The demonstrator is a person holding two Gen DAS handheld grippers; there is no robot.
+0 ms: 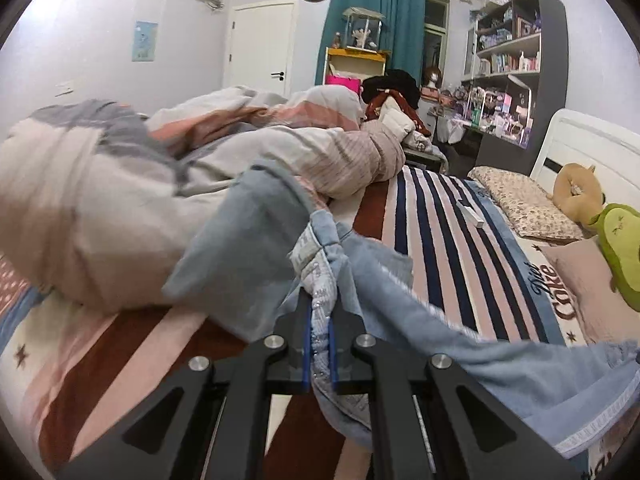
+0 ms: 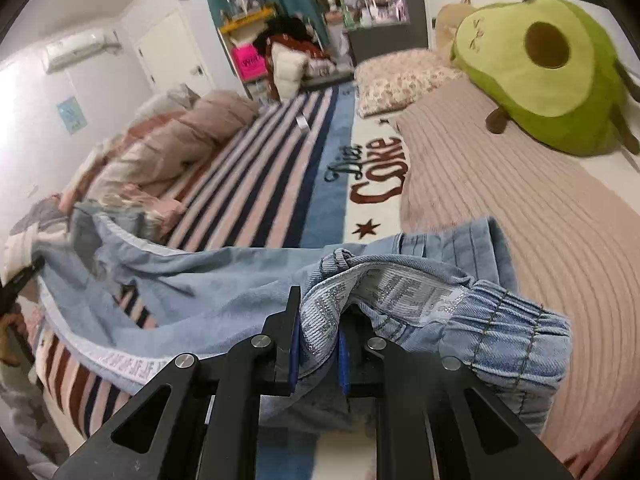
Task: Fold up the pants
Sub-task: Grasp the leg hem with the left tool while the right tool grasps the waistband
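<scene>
My room was evenly, softly lit; fisheye bent the edges, dark corners vignetted, and the duvet [image 1: 100, 200] smeared with motion blur.

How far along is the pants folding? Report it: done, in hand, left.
Done: both grippers have picked up the pants. The left gripper and the right gripper each have their jaws shut on the patterned waistband.
In hand: the light blue denim hangs lifted between them over the striped bedspread.
Left: no fold is visible yet; the fabric is bunched and needs spreading and folding.
</scene>
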